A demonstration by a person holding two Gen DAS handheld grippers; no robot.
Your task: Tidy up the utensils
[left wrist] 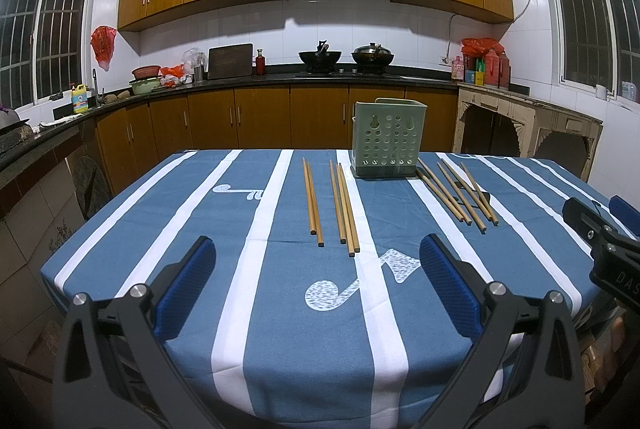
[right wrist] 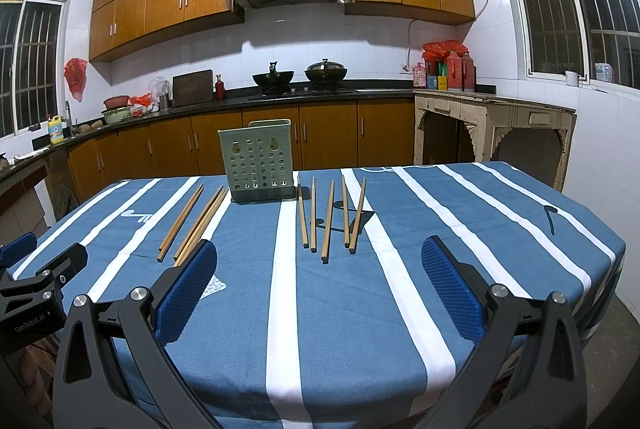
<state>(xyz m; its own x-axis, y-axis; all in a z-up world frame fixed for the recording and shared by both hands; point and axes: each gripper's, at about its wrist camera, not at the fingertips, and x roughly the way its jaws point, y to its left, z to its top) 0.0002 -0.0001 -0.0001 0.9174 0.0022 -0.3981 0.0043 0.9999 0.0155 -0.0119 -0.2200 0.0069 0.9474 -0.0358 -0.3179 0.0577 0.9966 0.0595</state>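
We hold both grippers low over the near edge of the table [left wrist: 120,229], and neither touches anything. The left gripper [left wrist: 316,283] has its blue-padded fingers [left wrist: 188,285] spread wide with only bare tablecloth between them; the left group of chopsticks [left wrist: 332,205] lies just beyond its fingertips, toward the far edge, well clear of the pads. The right gripper [right wrist: 320,281] is likewise spread wide and empty, and the right group of chopsticks [right wrist: 330,219] lies just ahead of its gap, nearer the far edge.

Each gripper points forward across the table toward the far edge, roughly level, the two side by side — the right one shows at the right rim of the left wrist view, the left one at the left rim of the right wrist view.

The chopsticks lie flat on the cloth, long axes running from near edge to far edge, thicker ends toward us. The left group is close to parallel; in the right group two sticks cross. Between the two groups, near the far edge, stands the green perforated utensil holder [left wrist: 386,137] — upright, its holed face toward us, chopstick tips ending beside its base.
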